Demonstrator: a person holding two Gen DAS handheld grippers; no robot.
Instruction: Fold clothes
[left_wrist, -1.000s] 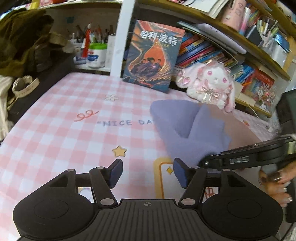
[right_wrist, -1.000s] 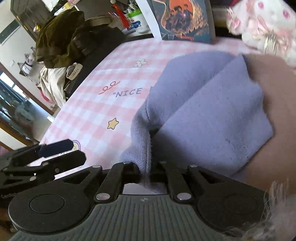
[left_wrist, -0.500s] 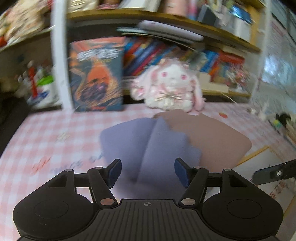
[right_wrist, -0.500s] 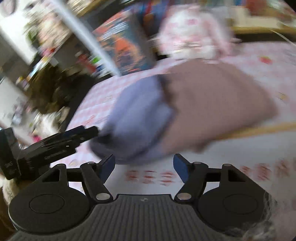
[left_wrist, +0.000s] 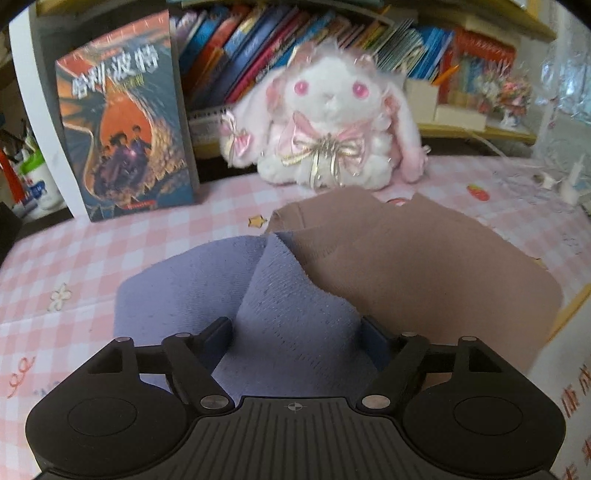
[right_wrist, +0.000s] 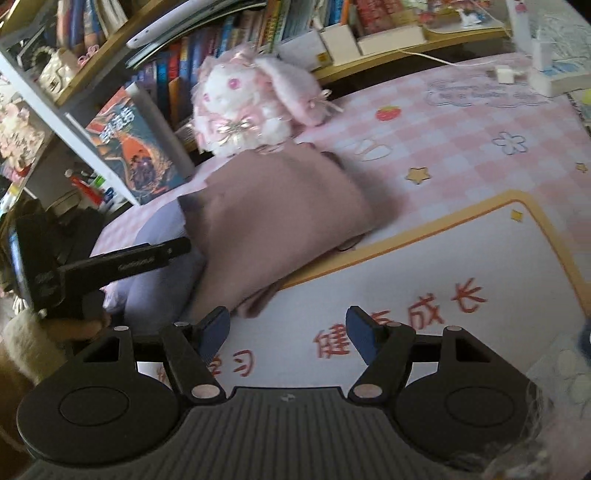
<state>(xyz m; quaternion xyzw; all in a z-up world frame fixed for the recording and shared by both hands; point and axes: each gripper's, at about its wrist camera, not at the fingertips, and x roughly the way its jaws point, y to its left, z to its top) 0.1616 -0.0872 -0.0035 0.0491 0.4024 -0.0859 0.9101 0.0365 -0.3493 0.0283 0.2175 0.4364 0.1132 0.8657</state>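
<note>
My left gripper (left_wrist: 295, 332), angled down, is opening astride the lavender garment (left_wrist: 291, 314); only the right view shows my right gripper (right_wrist: 286, 328) spread empty beside it.

Right gripper (right_wrist: 286, 332) jaws apart over the white mat panel with nothing between them, brown garment (right_wrist: 280, 218) at twelve o'clock, lavender cloth (right_wrist: 159, 284) at ten, left gripper (right_wrist: 177, 249) above the lavender cloth, plush bunny (right_wrist: 247, 107) beyond against bookshelf.

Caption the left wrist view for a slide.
Left gripper, its fingers opening, straddles a raised fold of the lilac cloth beside the brown garment on the pink checked mat.
</note>
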